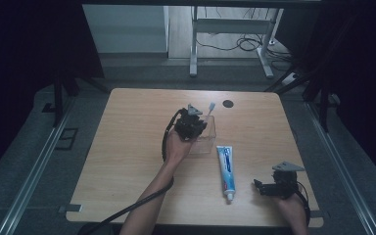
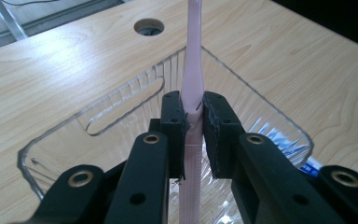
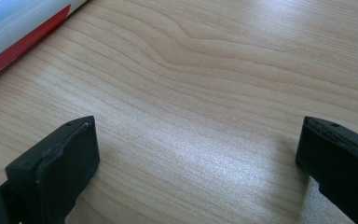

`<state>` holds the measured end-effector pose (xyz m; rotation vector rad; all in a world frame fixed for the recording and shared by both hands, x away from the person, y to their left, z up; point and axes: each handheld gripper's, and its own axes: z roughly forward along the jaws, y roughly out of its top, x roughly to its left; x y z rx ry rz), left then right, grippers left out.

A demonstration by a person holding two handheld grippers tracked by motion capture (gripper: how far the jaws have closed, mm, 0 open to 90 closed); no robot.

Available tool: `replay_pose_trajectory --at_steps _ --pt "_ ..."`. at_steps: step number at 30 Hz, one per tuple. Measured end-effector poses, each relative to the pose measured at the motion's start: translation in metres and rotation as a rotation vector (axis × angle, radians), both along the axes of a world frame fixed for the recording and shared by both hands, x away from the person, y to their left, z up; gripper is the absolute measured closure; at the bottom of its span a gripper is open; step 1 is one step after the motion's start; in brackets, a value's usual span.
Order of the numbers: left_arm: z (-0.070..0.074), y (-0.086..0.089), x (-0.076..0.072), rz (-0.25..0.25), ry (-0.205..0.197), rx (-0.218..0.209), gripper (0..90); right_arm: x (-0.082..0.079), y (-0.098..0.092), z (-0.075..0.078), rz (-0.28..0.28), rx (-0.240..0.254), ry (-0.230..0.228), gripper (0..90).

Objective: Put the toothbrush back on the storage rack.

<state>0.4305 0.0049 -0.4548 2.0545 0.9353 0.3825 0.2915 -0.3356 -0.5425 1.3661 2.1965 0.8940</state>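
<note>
Wooden table [image 1: 127,147], clear plastic bin [image 2: 121,100]; left gripper [image 2: 193,116] clenched on pink toothbrush [image 2: 192,70], lower it fully inside before releasing; right gripper [image 3: 198,154] unclenched, idle near toothpaste tube [image 1: 226,171]

The toothbrush [image 2: 192,84] is light pink. The box [image 2: 121,100] is clear, with ribbed lines on its walls. The toothpaste tube [image 1: 226,169] is white, blue and red. The bench [image 1: 132,147] is pale wood with wavy grain. The fingers [image 2: 175,123] are black.
</note>
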Motion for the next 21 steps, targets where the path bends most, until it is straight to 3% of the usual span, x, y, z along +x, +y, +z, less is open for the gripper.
replay_pose_trajectory --at_steps 21 --pt "-0.004 -0.014 -0.001 -0.011 -0.015 0.107 78.6 0.000 0.000 0.000 0.002 0.000 0.001 0.0"
